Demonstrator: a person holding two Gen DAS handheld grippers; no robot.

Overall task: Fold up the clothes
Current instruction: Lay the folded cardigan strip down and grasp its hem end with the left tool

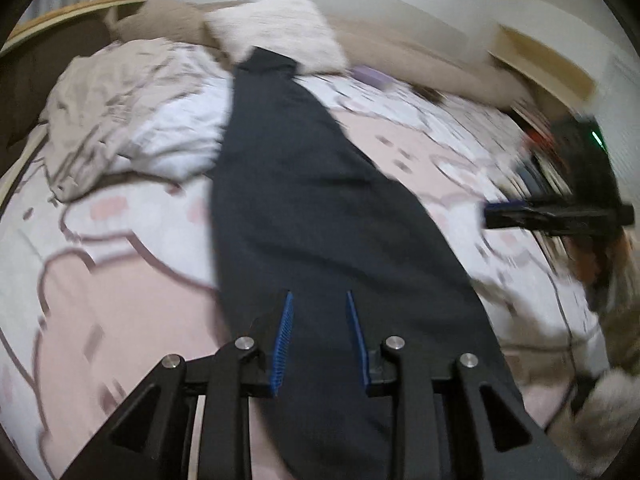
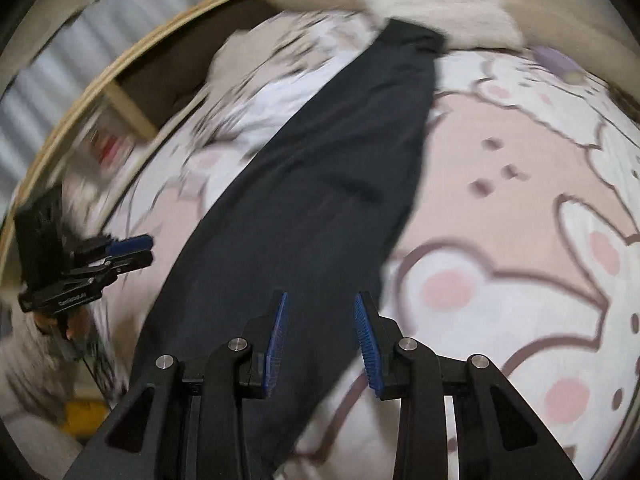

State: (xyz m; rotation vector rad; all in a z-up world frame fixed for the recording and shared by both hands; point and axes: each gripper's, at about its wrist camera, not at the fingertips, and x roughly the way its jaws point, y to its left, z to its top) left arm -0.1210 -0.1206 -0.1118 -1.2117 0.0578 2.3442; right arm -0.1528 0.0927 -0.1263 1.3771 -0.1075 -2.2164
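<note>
Lying long and flat: dark garment | left tongs apart | right tongs apart

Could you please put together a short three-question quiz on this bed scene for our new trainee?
1. True or false: the dark garment lies stretched out in a long strip on the patterned bedspread.
2. Which lies at the garment's far end? A) a fluffy white pillow B) a laundry basket C) a shoe
3. Is either the left claw or the right claw gripping cloth?

Key:
1. True.
2. A.
3. No; both stand open above the garment with nothing pinched between the blue pads.
</note>
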